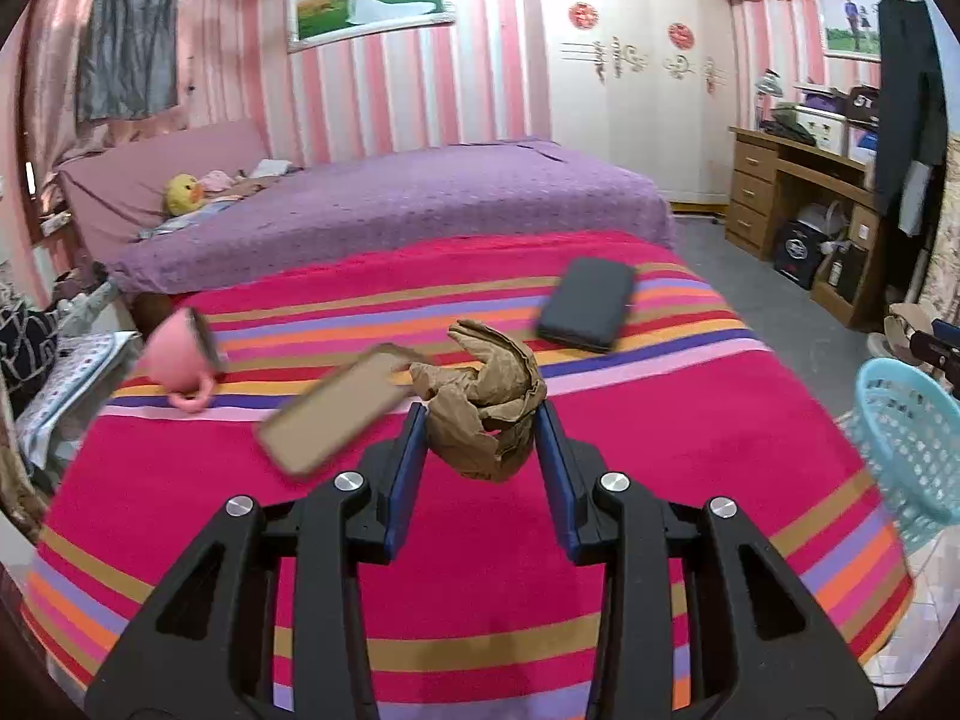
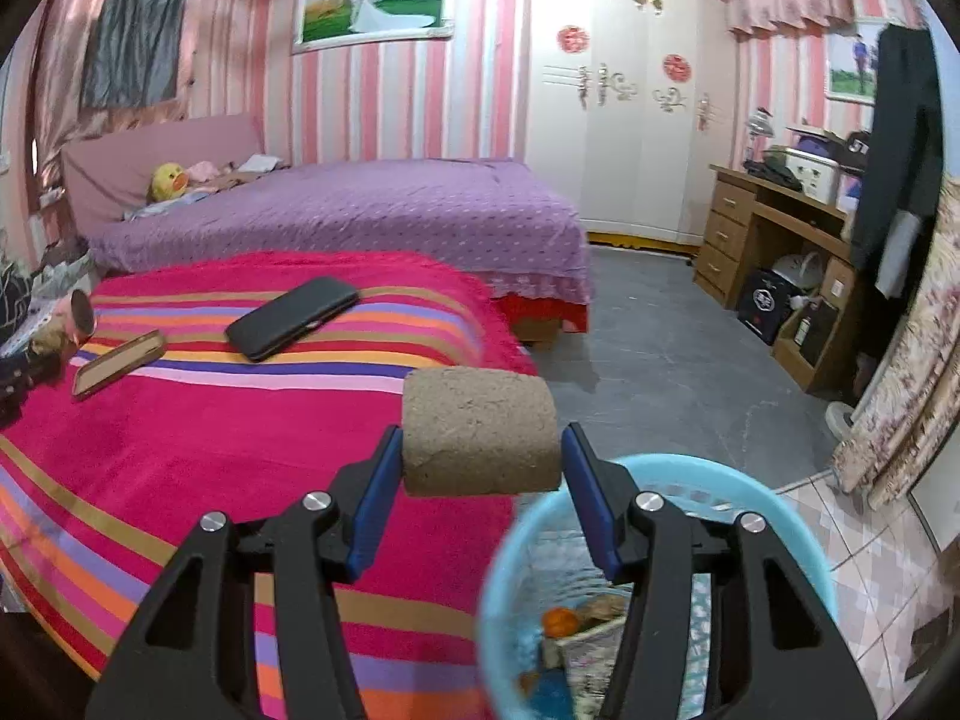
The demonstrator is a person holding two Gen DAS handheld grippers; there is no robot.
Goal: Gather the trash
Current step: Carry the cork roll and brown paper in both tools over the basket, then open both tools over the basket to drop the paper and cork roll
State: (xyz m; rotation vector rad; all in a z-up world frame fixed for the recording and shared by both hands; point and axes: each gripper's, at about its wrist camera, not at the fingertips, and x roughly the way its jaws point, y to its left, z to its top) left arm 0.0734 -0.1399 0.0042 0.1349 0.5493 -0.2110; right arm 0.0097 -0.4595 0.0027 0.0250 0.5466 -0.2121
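I had my left tongs (image 1: 480,420) pinching a crumpled wad of brown paper (image 1: 486,402), lifted above the middle of the striped blanket (image 1: 660,450) so it would clear the things that were not rubbish: the dark phone (image 1: 587,303) toward the far right corner, the brown case (image 1: 336,414) just left of the wad, and the pink cup (image 1: 180,360) lying by the left edge. My right tongs (image 2: 480,456) held a brown cardboard roll (image 2: 480,432) crosswise by its two ends, out past the blanket's right edge and over the blue basket (image 2: 798,546) on the floor, which I judged the place for dropping it.

The basket already held some scraps, an orange bit among them, though my own tongs covered much of its inside. Whether the right pad pressed the roll or stood a hair off it was hard to say. From the left camera the basket (image 1: 900,444) was cut off at the frame's edge, and the case and cup showed blurred.
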